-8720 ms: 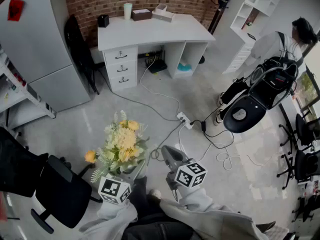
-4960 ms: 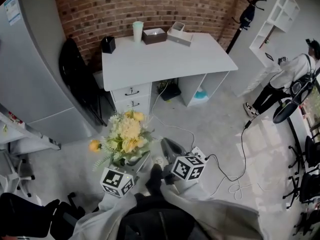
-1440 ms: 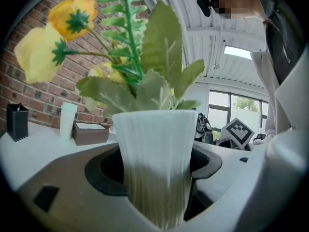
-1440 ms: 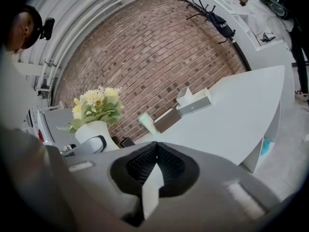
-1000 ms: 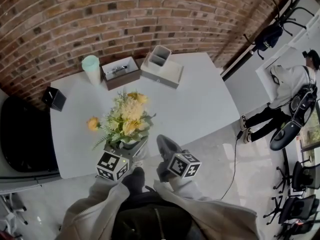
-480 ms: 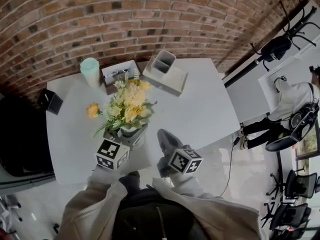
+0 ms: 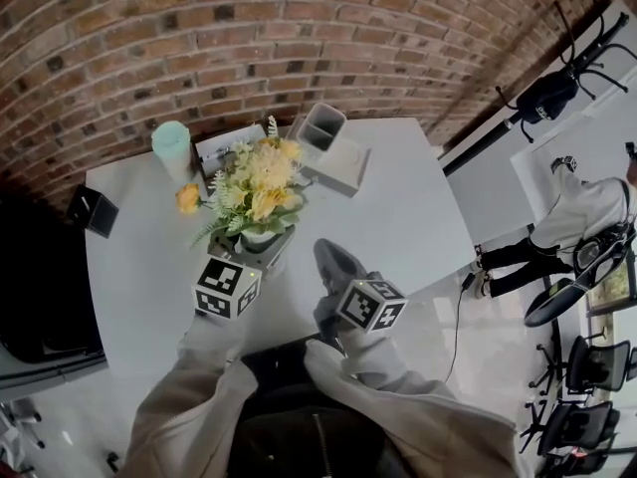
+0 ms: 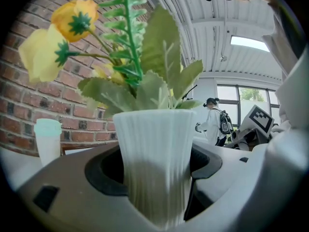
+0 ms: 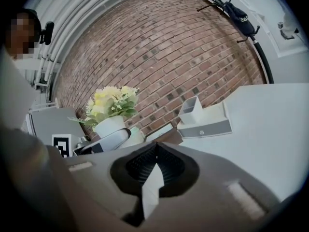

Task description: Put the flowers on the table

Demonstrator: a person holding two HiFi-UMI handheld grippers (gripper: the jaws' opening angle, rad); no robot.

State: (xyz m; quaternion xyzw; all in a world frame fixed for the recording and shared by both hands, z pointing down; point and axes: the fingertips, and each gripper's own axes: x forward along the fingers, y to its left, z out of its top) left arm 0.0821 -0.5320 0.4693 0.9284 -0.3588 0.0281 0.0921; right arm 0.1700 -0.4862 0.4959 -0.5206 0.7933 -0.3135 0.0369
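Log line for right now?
left gripper: shut on white ribbed vase of yellow flowers | right gripper: shut, empty | vase: upright over white desk, contact unclear

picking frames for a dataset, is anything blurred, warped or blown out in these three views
Head view: sharp and evenly lit, but the wide lens bows the brick wall into arcs. Left gripper view: the white vase sits so close that its lower part goes soft; the ceiling panel glares white. Right gripper view: black corners from the lens, the table pale but not blown out.
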